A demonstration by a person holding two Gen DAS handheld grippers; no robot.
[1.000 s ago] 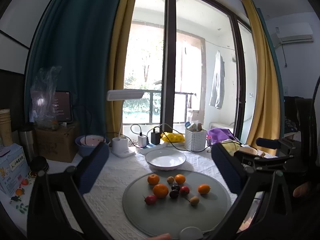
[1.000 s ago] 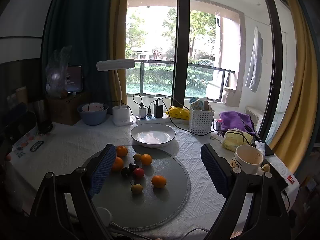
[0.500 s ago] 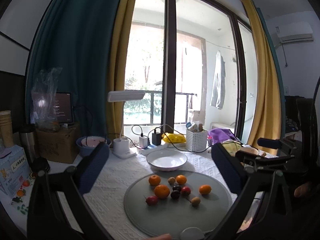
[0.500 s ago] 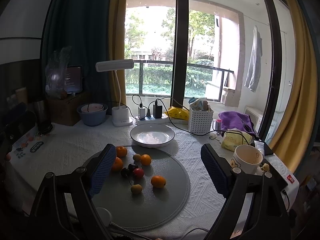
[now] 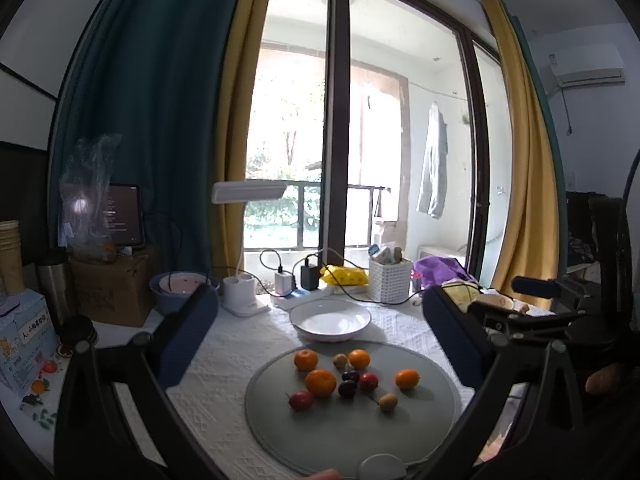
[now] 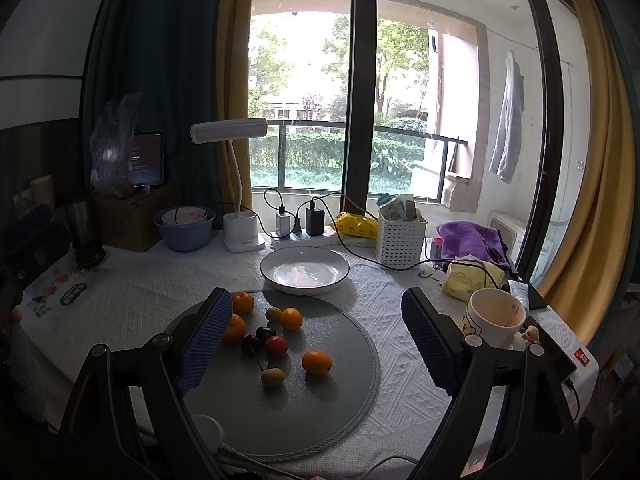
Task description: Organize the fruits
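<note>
Several small fruits lie on a round grey mat [image 5: 352, 436] [image 6: 320, 412]: oranges [image 5: 321, 382] [image 6: 316, 362], dark cherries [image 5: 347, 389] [image 6: 252, 344], red fruits [image 5: 301, 400] [image 6: 277, 345] and tan longans [image 5: 388, 402] [image 6: 273, 377]. An empty white plate [image 5: 330, 319] [image 6: 305, 270] stands just behind the mat. My left gripper [image 5: 320, 320] is open and empty, held above the mat. My right gripper [image 6: 316, 324] is open and empty, also above the mat, its left finger in front of two oranges.
Behind the plate are a power strip with chargers [image 6: 300, 232], a desk lamp [image 6: 240, 236], a blue bowl [image 6: 185, 228] and a white basket [image 6: 400, 240]. A mug [image 6: 494, 316] and a purple cloth [image 6: 472, 240] are at right. A box [image 5: 24, 344] sits at left.
The left wrist view has shifted slightly, the mat and fruits sitting a little further right. The right gripper has barely moved. Both stay open.
</note>
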